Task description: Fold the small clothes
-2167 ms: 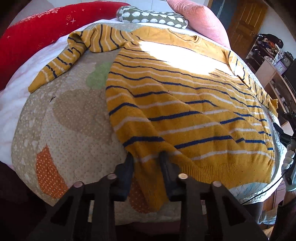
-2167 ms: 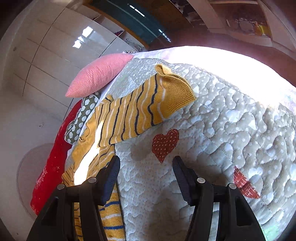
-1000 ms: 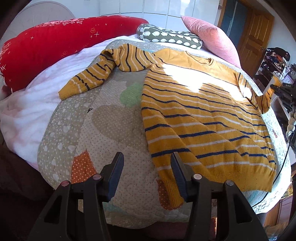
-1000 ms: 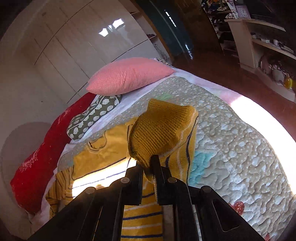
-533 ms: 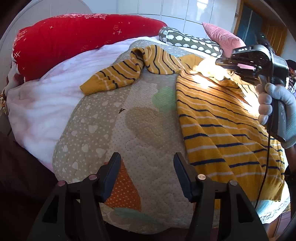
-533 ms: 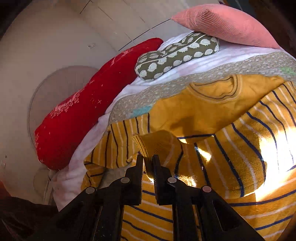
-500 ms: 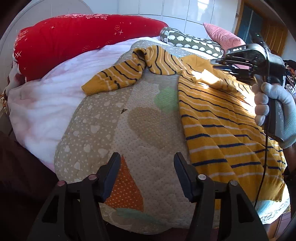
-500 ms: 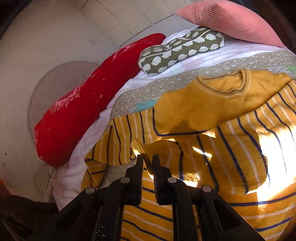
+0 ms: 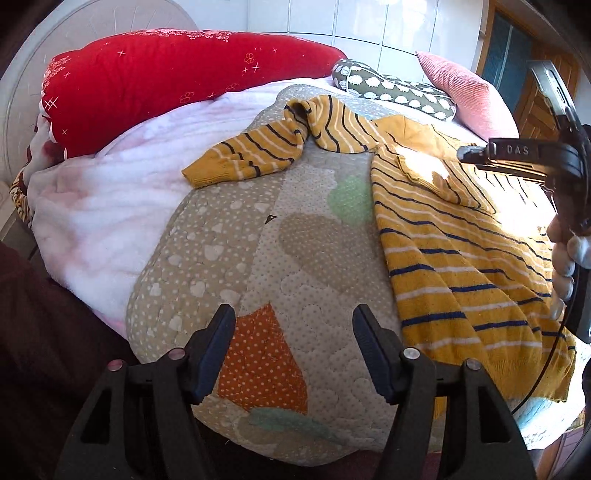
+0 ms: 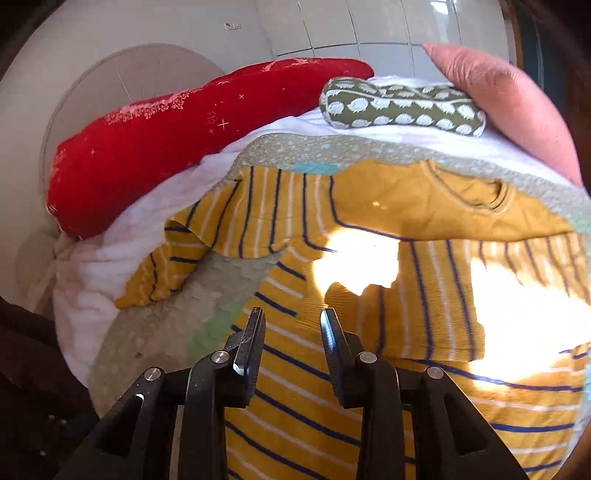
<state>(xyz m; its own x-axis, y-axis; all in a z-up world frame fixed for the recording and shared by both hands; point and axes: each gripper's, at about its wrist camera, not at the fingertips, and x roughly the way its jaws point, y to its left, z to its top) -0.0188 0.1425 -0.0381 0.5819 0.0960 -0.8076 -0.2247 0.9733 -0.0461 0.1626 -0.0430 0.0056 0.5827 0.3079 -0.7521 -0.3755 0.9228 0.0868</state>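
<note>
A bed (image 9: 229, 258) fills the room's middle, covered by a patchwork quilt (image 9: 295, 240) of dotted beige, green and orange patches over a white blanket (image 9: 92, 206). At its head lie a long red bolster (image 9: 166, 66), a green patterned cushion (image 9: 399, 92) and a pink pillow (image 9: 465, 96). A round pale headboard (image 10: 122, 85) rises behind the bolster. The wall (image 10: 332, 26) behind is white, in square panels. A wooden door (image 9: 535, 103) stands at the right. Strong sunlight falls across the bed's right side
</note>
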